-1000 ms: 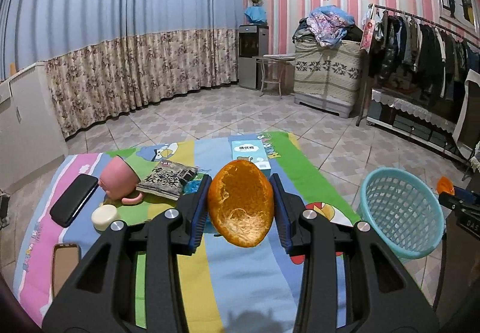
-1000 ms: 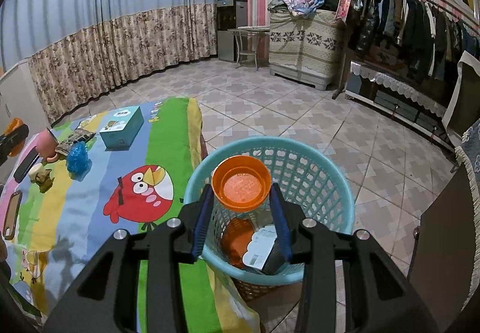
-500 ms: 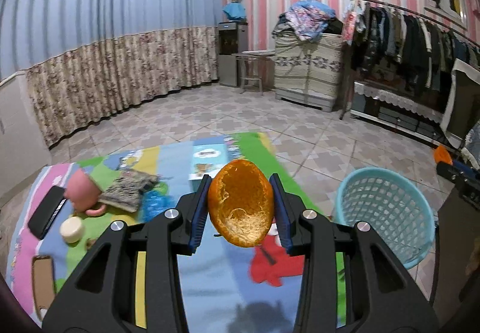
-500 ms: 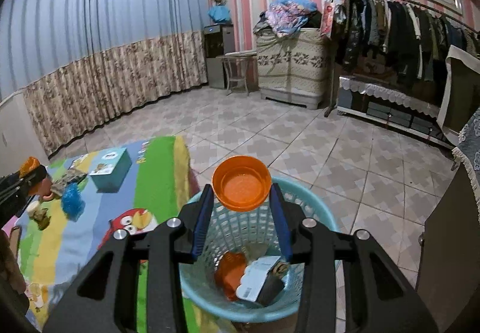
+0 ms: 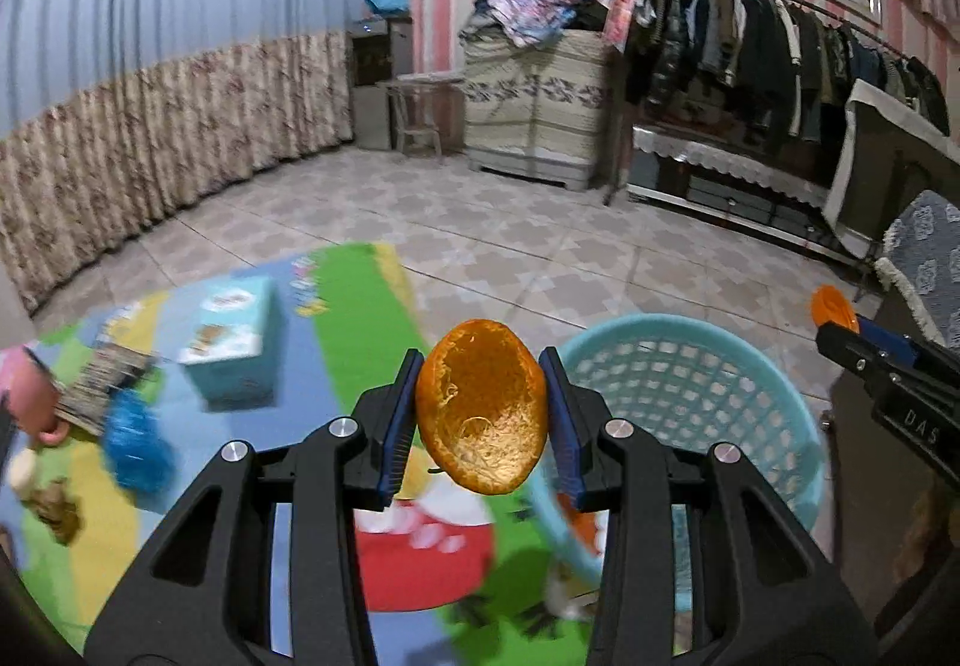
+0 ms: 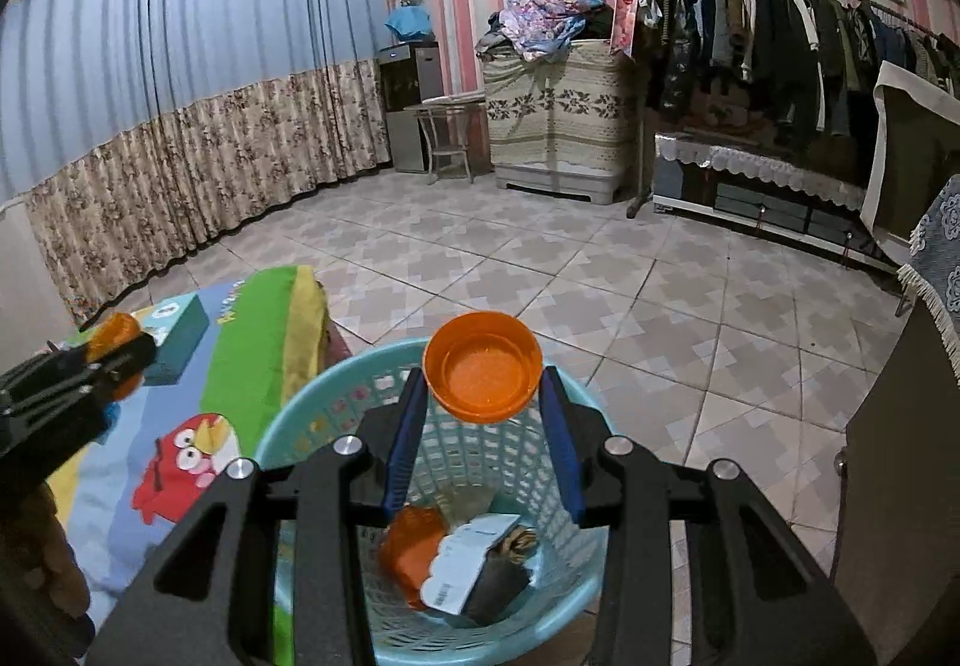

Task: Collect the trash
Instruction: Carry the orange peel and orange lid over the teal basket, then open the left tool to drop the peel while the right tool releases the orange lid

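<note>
The orange peel [image 5: 482,414] is clamped in the left gripper [image 5: 482,417], left of the basket [image 5: 774,366]. The right gripper [image 6: 483,426] pinches an orange cap [image 6: 482,366] above the basket. Centre each item over the opening before releasing.

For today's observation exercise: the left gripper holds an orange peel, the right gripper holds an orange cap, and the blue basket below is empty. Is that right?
Not quite. The blue basket is not empty: the right wrist view shows an orange piece and a white-labelled packet inside. The left gripper does hold the orange peel, the right gripper the orange cap.
</note>
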### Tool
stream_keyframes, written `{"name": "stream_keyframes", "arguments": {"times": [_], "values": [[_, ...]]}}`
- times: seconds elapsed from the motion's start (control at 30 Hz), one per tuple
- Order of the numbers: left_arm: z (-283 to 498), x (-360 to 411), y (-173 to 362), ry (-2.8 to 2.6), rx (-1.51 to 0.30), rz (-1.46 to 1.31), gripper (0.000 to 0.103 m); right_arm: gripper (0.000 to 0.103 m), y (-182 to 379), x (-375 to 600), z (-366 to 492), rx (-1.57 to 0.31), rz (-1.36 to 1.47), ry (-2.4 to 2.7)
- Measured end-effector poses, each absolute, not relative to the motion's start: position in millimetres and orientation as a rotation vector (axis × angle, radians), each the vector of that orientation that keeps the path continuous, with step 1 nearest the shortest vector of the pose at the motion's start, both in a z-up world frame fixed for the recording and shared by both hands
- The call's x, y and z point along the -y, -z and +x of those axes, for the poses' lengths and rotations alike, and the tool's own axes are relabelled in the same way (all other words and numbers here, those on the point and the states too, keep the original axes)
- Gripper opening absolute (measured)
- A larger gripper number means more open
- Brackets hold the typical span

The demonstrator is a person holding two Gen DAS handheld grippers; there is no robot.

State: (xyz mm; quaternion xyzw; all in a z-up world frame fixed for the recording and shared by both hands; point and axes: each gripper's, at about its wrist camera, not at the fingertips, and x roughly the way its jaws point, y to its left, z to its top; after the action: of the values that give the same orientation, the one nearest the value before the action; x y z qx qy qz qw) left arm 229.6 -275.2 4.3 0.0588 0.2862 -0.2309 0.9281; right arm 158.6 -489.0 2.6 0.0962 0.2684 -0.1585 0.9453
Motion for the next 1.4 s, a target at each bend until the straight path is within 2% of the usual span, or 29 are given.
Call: {"name": "stream_keyframes", "arguments": {"times": [0.5, 0.57, 0.63, 0.77, 0.83, 1.03, 1.3, 1.33, 1.4], "values": [[244, 359, 35, 0.606, -0.628, 0.215, 0.040, 0.039, 21, 515, 169, -0.598, 0.249, 0.354], [247, 362, 36, 0.603, -0.634, 0.224, 0.043, 0.039, 23, 513, 172, -0.605, 0.241, 0.351], [251, 362, 38, 0.594, -0.642, 0.224, 0.056, 0.039, 24, 513, 174, -0.609, 0.238, 0.349], [253, 357, 35, 0.566, -0.635, 0.225, 0.068, 0.039, 25, 510, 176, -0.613, 0.234, 0.341], [254, 352, 33, 0.540, -0.629, 0.224, 0.079, 0.039, 25, 507, 178, -0.616, 0.228, 0.337], [258, 324, 19, 0.469, -0.589, 0.208, 0.087, 0.039, 28, 497, 185, -0.625, 0.232, 0.312], [262, 288, 8, 0.405, -0.566, 0.153, 0.092, 0.039, 38, 487, 196, -0.642, 0.253, 0.300], [262, 285, 7, 0.401, -0.563, 0.150, 0.092, 0.042, 38, 488, 196, -0.640, 0.257, 0.301], [261, 279, 5, 0.390, -0.556, 0.142, 0.092, 0.058, 40, 489, 196, -0.629, 0.270, 0.318]]}}
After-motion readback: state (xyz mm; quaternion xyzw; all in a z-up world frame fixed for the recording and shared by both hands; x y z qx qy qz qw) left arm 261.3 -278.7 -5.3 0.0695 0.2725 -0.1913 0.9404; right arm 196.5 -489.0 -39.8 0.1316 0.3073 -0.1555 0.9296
